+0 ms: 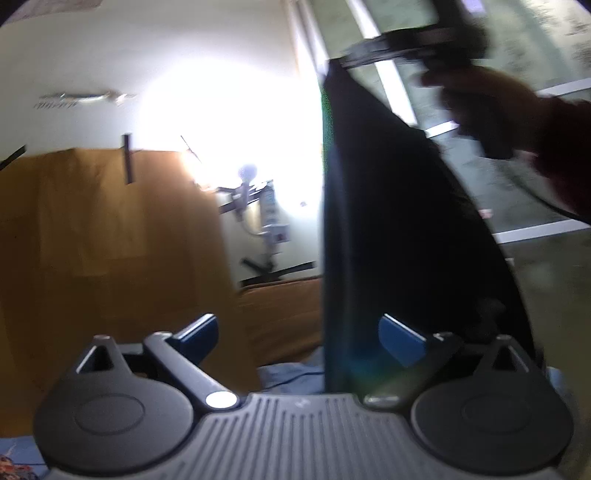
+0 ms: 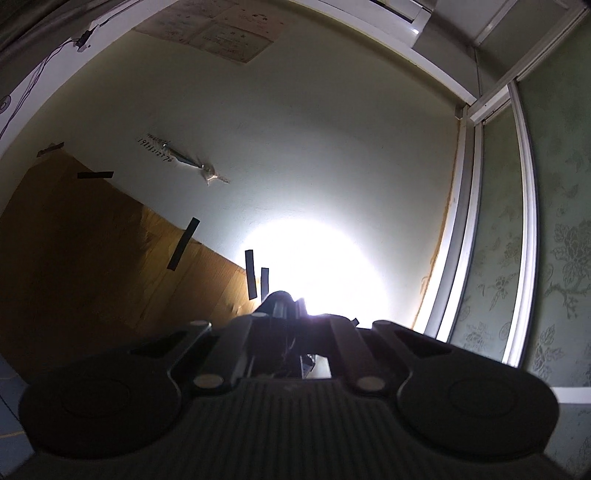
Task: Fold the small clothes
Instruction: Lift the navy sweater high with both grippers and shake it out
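Pale wall (image 2: 295, 147) with a bright glare patch low down. Brown cardboard sheet (image 2: 92, 258) fixed against it by black tape strips (image 2: 183, 243). Papers (image 2: 218, 29) pinned high on the wall. Patterned green sliding door (image 2: 561, 240) at right, white-framed. Blue cloth (image 1: 291, 376) below.

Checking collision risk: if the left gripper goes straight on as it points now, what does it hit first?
Probably the dark garment hanging from the right gripper; it drapes just right of the open left gripper. Depth unclear.
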Available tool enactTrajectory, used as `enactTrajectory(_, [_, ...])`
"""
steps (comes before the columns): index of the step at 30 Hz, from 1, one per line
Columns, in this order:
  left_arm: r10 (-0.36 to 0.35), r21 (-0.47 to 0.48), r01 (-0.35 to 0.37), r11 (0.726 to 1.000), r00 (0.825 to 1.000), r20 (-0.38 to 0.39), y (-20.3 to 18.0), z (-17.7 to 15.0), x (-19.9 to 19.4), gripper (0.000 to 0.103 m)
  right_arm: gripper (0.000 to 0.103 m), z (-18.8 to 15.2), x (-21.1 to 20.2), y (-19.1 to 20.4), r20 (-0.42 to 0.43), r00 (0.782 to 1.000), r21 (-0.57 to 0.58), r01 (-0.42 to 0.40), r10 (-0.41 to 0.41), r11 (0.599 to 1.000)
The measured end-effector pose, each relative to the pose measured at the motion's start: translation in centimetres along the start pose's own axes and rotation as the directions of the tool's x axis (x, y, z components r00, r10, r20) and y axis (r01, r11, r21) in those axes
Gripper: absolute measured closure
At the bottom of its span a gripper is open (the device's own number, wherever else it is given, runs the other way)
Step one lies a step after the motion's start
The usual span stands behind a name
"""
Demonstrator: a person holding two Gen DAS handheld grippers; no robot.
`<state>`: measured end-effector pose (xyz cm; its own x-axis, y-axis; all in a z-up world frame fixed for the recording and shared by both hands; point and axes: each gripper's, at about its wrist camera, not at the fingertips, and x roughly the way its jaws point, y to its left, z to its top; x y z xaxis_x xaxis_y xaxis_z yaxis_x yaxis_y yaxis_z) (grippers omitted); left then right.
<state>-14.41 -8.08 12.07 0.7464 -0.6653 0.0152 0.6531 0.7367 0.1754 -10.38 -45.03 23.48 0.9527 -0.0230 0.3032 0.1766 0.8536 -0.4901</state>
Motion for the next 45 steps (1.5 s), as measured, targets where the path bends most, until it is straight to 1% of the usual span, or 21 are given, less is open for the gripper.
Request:
enactTrajectory(4, [-0.078,-0.002,0.078,0.997,0.997,0.007,-2.7,-0.2,-1.4,0.000,0.097,1.4,1.3,-0.1,-0.010,1.000,-0.008,0.027,-0.027,1.000])
enactTrajectory(6, [-0.090,0.023,0.090,0.996,0.996,0.008,-4.0,-0.3,-1.5,0.000,0.097,1.9,1.9,-0.1,-0.022,0.999,0.002,0.034,-0.034,0.999])
enactTrajectory(8, [-0.074,0.062,0.073,0.995,0.997,0.006,-5.4,-0.3,-1.0,0.000,0.097,2.2,2.6,-0.1,-0.035,0.999,0.015,0.032,-0.032,0.999])
enactTrajectory(11, [0.019,0.137,-0.018,0.990,1.000,-0.007,-7.8,-0.6,0.0,0.000,0.097,3.1,2.7,0.1,-0.032,0.999,0.031,0.021,-0.020,0.999])
enactTrajectory(13, [0.090,0.178,-0.087,0.980,0.996,-0.007,-8.5,-1.1,1.1,0.000,0.097,3.8,2.2,0.3,-0.012,1.000,0.035,0.011,-0.011,0.999])
enactTrajectory(14, [0.126,0.194,-0.121,0.974,0.992,-0.010,-8.5,-1.4,2.0,0.004,0.097,4.3,1.8,0.4,-0.001,1.000,0.031,0.007,-0.007,0.999])
enactTrajectory(15, [0.158,0.210,-0.151,0.966,0.987,-0.017,-8.6,-1.8,2.6,0.009,0.097,4.7,1.4,0.4,0.011,1.000,0.025,0.003,-0.003,1.000])
enactTrajectory(16, [0.183,0.222,-0.170,0.960,0.982,-0.037,-8.5,-2.2,3.6,0.036,0.097,5.1,1.1,0.3,0.020,1.000,0.021,0.000,-0.001,1.000])
enactTrajectory(17, [0.201,0.230,-0.180,0.956,0.977,-0.072,-8.1,-2.4,4.8,0.076,0.097,5.5,0.8,0.2,0.027,1.000,0.018,-0.002,0.001,1.000])
enactTrajectory(18, [0.217,0.224,-0.188,0.956,0.969,-0.114,-7.4,-2.4,5.8,0.092,0.097,5.9,0.6,0.0,0.030,1.000,0.017,-0.003,0.003,1.000])
enactTrajectory(20, [0.215,0.133,-0.196,0.972,0.966,-0.142,-4.8,-1.6,6.2,0.092,0.097,6.4,0.2,-0.5,0.037,0.999,0.012,0.004,-0.004,1.000])
enactTrajectory(22, [0.220,0.022,-0.219,0.976,0.966,-0.137,-1.5,0.1,5.0,0.092,0.097,6.7,-0.3,-1.2,0.048,0.998,0.001,0.028,-0.028,1.000])
enactTrajectory(23, [0.252,-0.013,-0.255,0.967,0.961,-0.114,0.0,1.2,4.0,0.092,0.097,6.8,-0.5,-1.7,0.053,0.998,0.001,0.044,-0.044,0.999])
enactTrajectory(26, [0.403,-0.070,-0.402,0.913,0.915,-0.013,3.9,5.1,0.4,0.093,0.097,6.7,-1.2,-4.0,0.064,0.994,0.037,0.090,-0.092,0.995])
enactTrajectory(28, [0.410,-0.127,-0.404,0.906,0.912,0.026,6.4,8.0,-2.3,0.093,0.097,6.3,-1.8,-5.7,0.071,0.990,0.066,0.117,-0.122,0.991])
enactTrajectory(33, [0.422,-0.146,-0.401,0.904,0.892,0.164,8.0,13.6,-8.4,0.093,0.097,5.1,-4.5,-9.3,0.089,0.984,0.148,0.138,-0.152,0.979])
enactTrajectory(37, [0.432,-0.136,-0.410,0.902,0.855,0.285,6.7,17.4,-12.6,0.093,0.097,4.8,-7.1,-11.1,0.111,0.986,0.207,0.096,-0.121,0.974])
enactTrajectory(40, [0.414,-0.128,-0.394,0.910,0.851,0.323,5.7,19.5,-14.3,0.093,0.097,4.7,-8.4,-12.4,0.112,0.991,0.277,0.044,-0.078,0.960])
enactTrajectory(42, [0.406,-0.117,-0.389,0.914,0.857,0.319,5.4,20.0,-14.1,0.093,0.097,4.0,-8.3,-12.9,0.086,0.995,0.324,0.011,-0.041,0.946])
enactTrajectory(43, [0.407,-0.116,-0.390,0.913,0.863,0.300,5.6,19.9,-13.7,0.093,0.097,3.3,-8.0,-12.9,0.065,0.998,0.349,-0.005,-0.019,0.937])
enactTrajectory(45, [0.408,-0.126,-0.389,0.913,0.883,0.231,7.1,18.9,-10.0,0.093,0.097,1.1,-6.8,-12.4,0.009,0.999,0.385,-0.034,0.033,0.922])
